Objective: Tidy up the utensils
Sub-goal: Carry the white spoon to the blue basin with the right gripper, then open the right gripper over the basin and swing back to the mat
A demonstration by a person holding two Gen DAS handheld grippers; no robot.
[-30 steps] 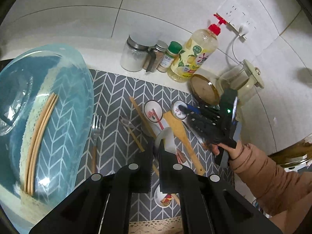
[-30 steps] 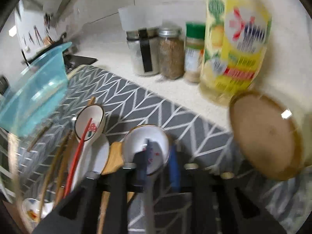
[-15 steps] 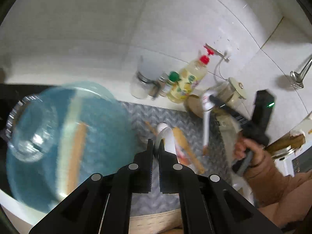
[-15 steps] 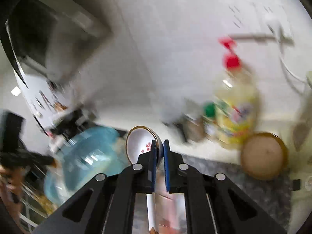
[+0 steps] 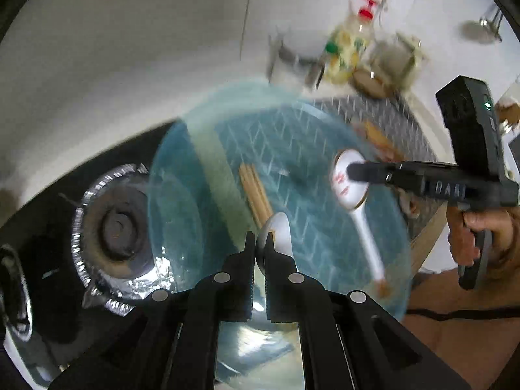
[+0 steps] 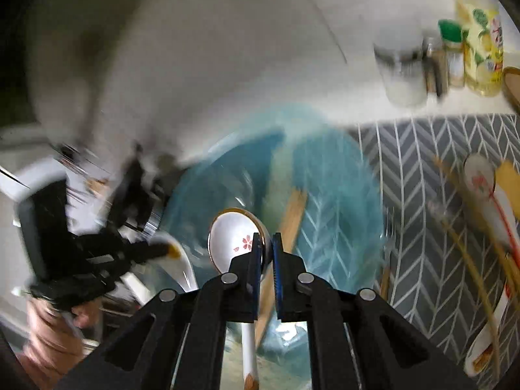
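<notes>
Both spoons have come off the chevron mat since a second ago and now hang over the blue bowl (image 5: 182,214); my left claw (image 5: 258,247) is pinched nearly closed on the rim of a plain white ceramic spoon (image 5: 279,227), its bowl end poking up past the fingertips, handle hidden below, so I cannot tell its full axis from that view; my right claw (image 6: 267,250) is clamped just as tightly on the flower-printed spoon (image 6: 234,237), a glossy white piece with a thin gold rim and a small pink blossom inside; its bowl faces up and away from me, and its long handle runs straight back and down between the fingers; from the left view that same spoon (image 5: 349,183) slants with the bowl high and the handle trailing toward the bowl's near edge. Half a second back the right spoon was still out over the mat; it now sits above the bowl's inside. Wooden chopsticks (image 5: 255,191) lie in the translucent blue plastic bowl, pale and straight. On the grey herringbone mat (image 6: 419,175) on the surface remain another patterned spoon (image 6: 484,182) and a wooden spatula (image 6: 507,182). A foil-lined stove burner (image 5: 113,227) sits left of the bowl.
</notes>
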